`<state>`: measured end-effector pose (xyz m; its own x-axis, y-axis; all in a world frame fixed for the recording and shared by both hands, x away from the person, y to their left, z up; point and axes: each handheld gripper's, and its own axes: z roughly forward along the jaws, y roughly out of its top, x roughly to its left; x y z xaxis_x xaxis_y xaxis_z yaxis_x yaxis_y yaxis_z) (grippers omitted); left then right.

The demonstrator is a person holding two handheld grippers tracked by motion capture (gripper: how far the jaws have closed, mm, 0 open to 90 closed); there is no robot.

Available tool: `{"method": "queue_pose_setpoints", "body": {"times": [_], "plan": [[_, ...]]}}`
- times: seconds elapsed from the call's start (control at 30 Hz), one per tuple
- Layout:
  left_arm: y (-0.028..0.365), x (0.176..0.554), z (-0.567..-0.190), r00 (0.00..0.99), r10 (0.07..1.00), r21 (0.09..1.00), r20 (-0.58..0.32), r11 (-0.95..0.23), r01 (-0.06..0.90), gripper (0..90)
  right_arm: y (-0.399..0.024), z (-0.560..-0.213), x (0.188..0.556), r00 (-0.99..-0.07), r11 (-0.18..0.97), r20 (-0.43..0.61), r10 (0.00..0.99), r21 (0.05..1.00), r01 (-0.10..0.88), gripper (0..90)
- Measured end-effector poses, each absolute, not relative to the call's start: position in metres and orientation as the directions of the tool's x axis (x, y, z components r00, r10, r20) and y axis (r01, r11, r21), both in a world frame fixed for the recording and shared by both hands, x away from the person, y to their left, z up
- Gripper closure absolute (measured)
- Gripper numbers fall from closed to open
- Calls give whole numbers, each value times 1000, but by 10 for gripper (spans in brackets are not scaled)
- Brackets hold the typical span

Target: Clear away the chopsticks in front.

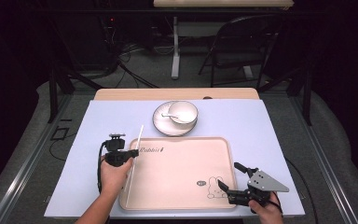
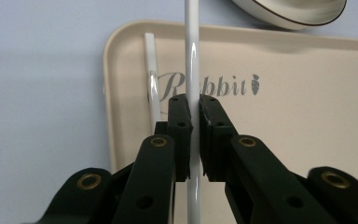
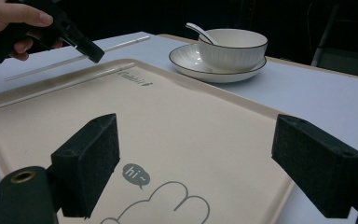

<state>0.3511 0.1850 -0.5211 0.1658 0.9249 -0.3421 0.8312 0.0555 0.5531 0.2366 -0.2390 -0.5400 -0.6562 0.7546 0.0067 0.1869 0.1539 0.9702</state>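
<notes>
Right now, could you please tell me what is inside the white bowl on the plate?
A white spoon rests in the bowl, its handle leaning over the rim. The bowl's wall hides the spoon's scoop and the bottom, so any other contents cannot be seen.

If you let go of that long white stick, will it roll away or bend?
The white stick looks round and glossy, so it may roll or slip. It stays straight in the left gripper, so it is probably stiff. The tray has a raised rim that might stop it.

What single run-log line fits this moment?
left gripper: shut on chopstick | right gripper: open | second chopstick: on tray
</notes>
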Motion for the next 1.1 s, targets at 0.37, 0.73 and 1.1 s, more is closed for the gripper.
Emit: {"method": "queue_pose_setpoints", "body": {"times": [0.37, 0.73, 1.1], "plan": [[188, 337, -531, 136, 929, 555, -344, 85, 827, 841, -239, -540, 236, -657, 156, 4, 754, 970, 186, 143], [192, 330, -538, 111, 934, 547, -340, 101, 831, 841, -239, -540, 236, -654, 152, 8, 756, 970, 188, 143], [196, 326, -542, 86, 927, 537, -366, 134, 833, 840, -239, -540, 236, -655, 150, 11, 756, 971, 189, 143]]}}
